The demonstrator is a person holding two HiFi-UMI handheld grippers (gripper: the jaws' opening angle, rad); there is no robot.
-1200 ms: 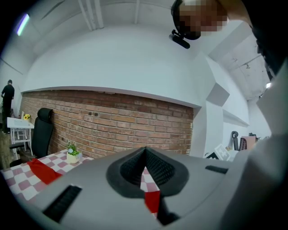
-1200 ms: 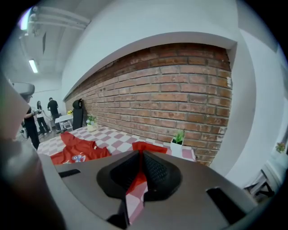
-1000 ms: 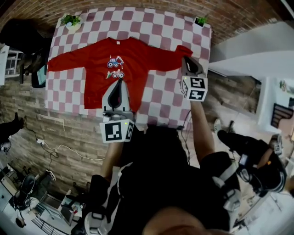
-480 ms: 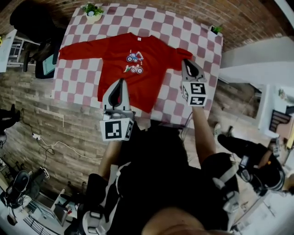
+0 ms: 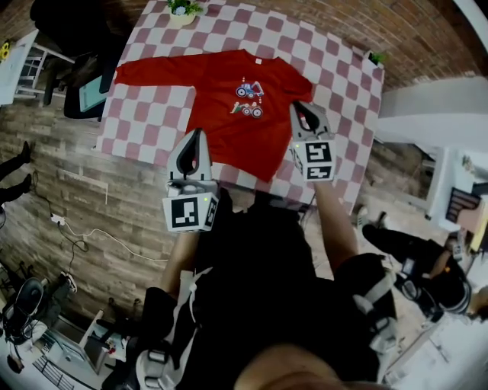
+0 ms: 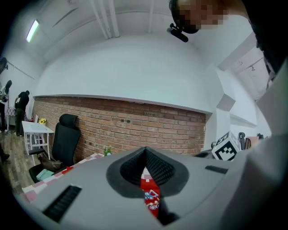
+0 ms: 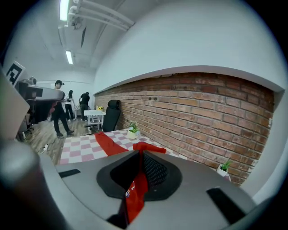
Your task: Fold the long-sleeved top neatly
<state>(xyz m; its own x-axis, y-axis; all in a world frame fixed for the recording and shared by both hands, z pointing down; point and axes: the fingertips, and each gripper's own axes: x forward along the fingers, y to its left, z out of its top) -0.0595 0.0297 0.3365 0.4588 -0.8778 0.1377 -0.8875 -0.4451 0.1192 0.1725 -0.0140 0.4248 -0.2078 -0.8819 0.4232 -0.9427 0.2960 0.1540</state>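
Note:
The red long-sleeved top (image 5: 236,99) lies face up on the checked table (image 5: 152,114), its left sleeve (image 5: 141,72) stretched out flat. My right gripper (image 5: 300,109) is at the top's right side, shut on the right sleeve, which is drawn in toward the body. In the right gripper view red cloth (image 7: 135,197) hangs pinched between the jaws of the right gripper (image 7: 140,155). My left gripper (image 5: 197,137) is shut, hovering at the hem's left corner. Its own view shows the left gripper (image 6: 145,155) with closed jaws and the printed top (image 6: 150,200) beyond them.
A potted plant (image 5: 181,7) stands at the table's far edge and a smaller one (image 5: 375,57) at its far right corner. A black office chair (image 5: 69,30) sits left of the table. People (image 7: 58,112) stand far off beside a white table.
The right gripper has carried the right sleeve from outstretched inward toward the body. The left gripper has shifted from over the top's middle to the hem's left corner.

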